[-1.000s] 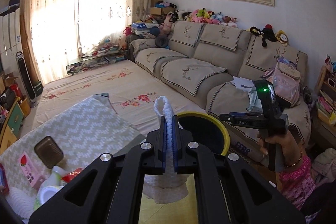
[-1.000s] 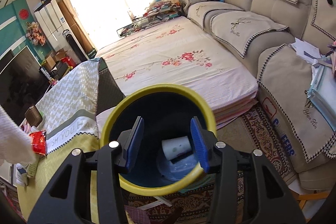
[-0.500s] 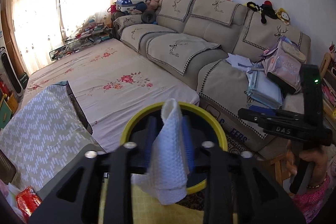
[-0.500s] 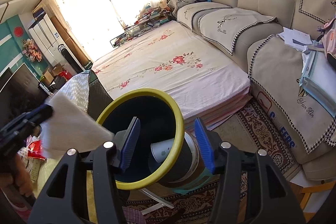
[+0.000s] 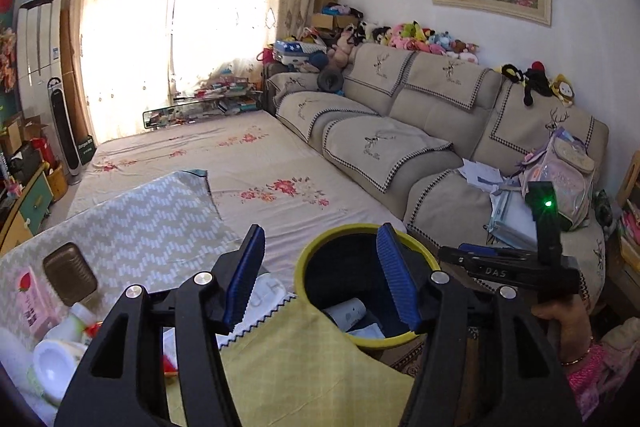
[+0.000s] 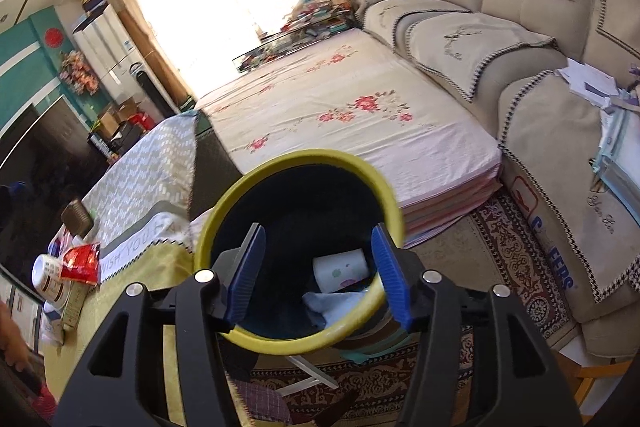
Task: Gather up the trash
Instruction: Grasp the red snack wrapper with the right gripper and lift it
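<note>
Two tools, both spread wide and empty: left tool (image 5: pixel 320 279) and right tool (image 6: pixel 318 271) each hover over the yellow-rimmed bin (image 6: pixel 298 341), nothing between the blue pads. Bin sits off the counter's (image 5: pixel 304 367) edge, at 6 o'clock in the right wrist view and 5 o'clock in the left view.

Risks, as I judge them: the remaining trash lies at 8 o'clock on the counter, so the reach back could sweep the white bottle (image 6: pixel 46 277) or knock the red wrapper (image 6: pixel 82 263) off. Wrapper is thin and crinkly, so a shallow pinch may slip. Right tool is close above the rim, and a careless drop could clip it and tip the bin.

Trash look: inside the bin, a white paper cup (image 6: pixel 340 269) with small colored prints lies on its side, and a pale blue-white tissue wad (image 6: pixel 332 305) sits just beside it. Red wrapper is glossy and crumpled, touching the bottle.
</note>
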{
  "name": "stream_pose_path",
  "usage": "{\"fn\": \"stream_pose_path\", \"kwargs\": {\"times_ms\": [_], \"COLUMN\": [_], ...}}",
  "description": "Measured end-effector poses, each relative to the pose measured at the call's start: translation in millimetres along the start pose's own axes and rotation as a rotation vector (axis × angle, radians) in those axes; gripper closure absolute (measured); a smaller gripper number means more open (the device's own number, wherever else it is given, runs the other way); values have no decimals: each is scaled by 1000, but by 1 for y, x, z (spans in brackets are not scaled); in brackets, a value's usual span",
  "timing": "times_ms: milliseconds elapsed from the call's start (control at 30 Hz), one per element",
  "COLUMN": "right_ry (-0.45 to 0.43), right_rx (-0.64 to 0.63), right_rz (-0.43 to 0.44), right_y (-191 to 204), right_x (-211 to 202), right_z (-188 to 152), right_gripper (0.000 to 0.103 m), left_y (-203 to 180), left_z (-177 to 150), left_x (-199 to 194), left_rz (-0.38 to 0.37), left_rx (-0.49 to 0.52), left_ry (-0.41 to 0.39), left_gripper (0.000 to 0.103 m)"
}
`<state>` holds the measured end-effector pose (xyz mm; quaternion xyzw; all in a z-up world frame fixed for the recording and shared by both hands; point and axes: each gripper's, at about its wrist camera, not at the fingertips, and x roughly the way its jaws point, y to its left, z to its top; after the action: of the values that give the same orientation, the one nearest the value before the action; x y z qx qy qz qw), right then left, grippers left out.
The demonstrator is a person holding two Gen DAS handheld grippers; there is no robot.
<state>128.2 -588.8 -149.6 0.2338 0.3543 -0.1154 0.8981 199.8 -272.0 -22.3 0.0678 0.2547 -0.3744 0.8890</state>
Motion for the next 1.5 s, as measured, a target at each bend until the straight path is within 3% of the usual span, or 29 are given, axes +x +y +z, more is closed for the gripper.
{"fn": "stream_pose_path", "kwargs": {"times_ms": [333, 567, 733, 933, 1500], "right_ry": [89, 158, 151, 170, 157], "right_rx": [-290, -526, -648, -768, -880], "right_rz": [230, 358, 392, 364, 318], "right_y": [133, 233, 281, 317, 339], "right_x": [21, 34, 44, 69, 97], "right_z": [-32, -69, -82, -91, -88], "right_gripper": [50, 50, 50, 50, 51], "left_y": [69, 122, 145, 144, 158], "left_z": [-42, -80, -101, -104, -117], "left_x": [-135, -182, -198, -196, -185], "left_rz": [294, 406, 427, 419, 387], "left_rx": [-120, -245, -296, -318, -364], "left_ry": [-120, -114, -105, -100, -67], "left_gripper": [40, 39, 39, 38, 37]}}
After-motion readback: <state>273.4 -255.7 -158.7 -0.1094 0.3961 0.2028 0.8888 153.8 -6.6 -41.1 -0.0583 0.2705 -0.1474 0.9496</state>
